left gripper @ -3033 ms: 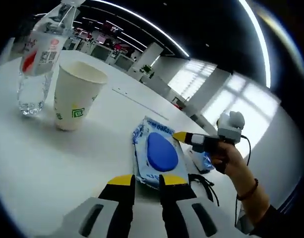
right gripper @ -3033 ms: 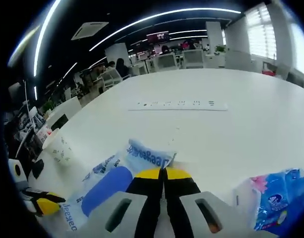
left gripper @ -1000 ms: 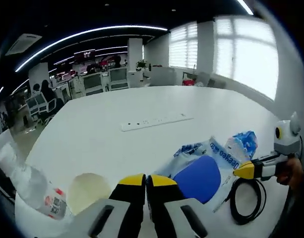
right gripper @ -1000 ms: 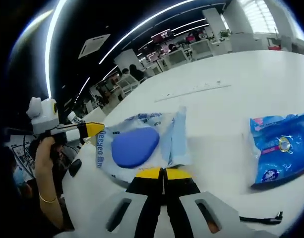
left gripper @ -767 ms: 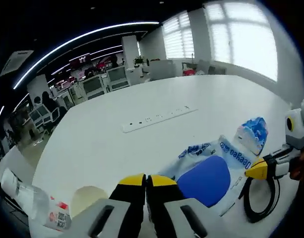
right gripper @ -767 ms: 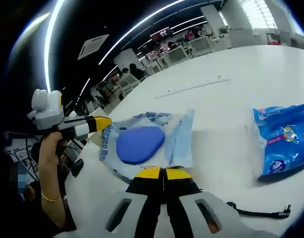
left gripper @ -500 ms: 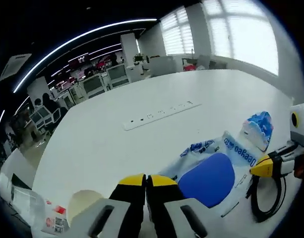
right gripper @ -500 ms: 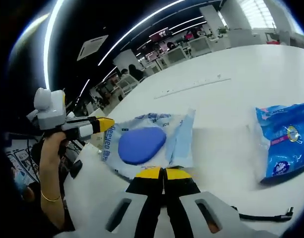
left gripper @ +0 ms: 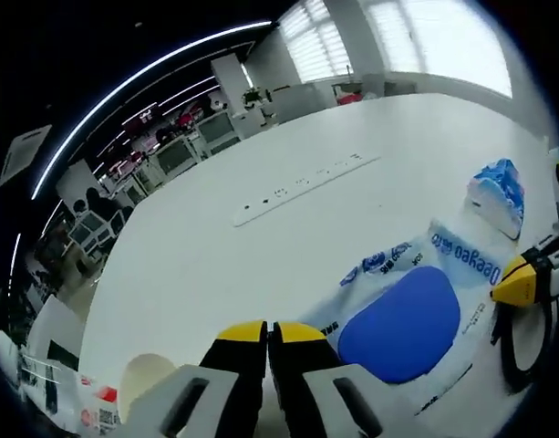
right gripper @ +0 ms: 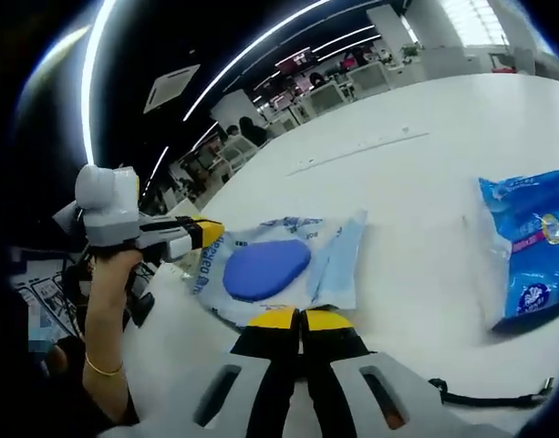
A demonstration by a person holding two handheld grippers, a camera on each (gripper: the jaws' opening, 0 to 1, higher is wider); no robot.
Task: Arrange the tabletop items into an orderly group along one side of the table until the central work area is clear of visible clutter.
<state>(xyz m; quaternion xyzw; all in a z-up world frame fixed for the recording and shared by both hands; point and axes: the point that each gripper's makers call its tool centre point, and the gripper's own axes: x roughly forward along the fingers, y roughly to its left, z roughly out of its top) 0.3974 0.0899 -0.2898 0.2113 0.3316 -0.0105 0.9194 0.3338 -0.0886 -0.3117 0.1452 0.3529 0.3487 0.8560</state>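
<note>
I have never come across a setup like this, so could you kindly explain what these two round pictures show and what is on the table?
A person holds a hand-held claw in each hand, and a fisheye camera rides on each. In the left gripper view, the left claw rises from the bottom with its jaws together, above a wet-wipes pack with a blue lid. The right claw's yellow tip enters from the right. In the right gripper view, the right claw, also closed, sits at the same pack's near edge. Whether either grips it I cannot tell. On the white table lie a blue tissue packet, a paper cup, a black cable and a built-in socket strip.
</note>
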